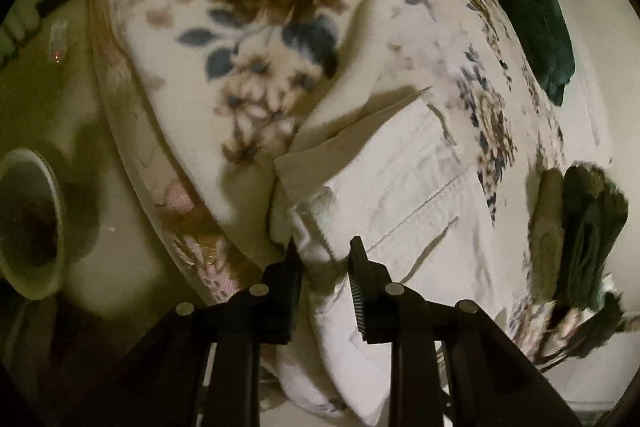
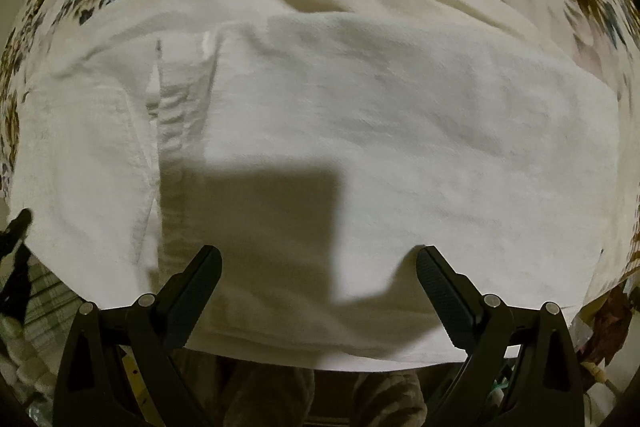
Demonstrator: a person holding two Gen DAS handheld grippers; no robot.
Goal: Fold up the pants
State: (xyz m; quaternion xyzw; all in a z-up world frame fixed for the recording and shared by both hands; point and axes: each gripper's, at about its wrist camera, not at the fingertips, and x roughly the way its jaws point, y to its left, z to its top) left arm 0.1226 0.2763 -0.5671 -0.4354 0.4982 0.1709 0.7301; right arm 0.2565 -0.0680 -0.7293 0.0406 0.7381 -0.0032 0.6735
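Pants (image 1: pixel 404 203), white, run from lower centre toward upper right, left gripper (image 1: pixel 322 259) grasping their bunched end, right gripper (image 2: pixel 318 271) released.

The left gripper (image 1: pixel 322 255) has its two black fingers drawn close together, clamped on a bunched edge of the white pants (image 1: pixel 400 195) — cloth fills the narrow gap between the ribbed pads. The right gripper (image 2: pixel 318 263) holds its fingers spread wide apart just over the near edge of the pants (image 2: pixel 360 115), gripping nothing — its fingertips (image 2: pixel 208 259) point forward across the cloth.
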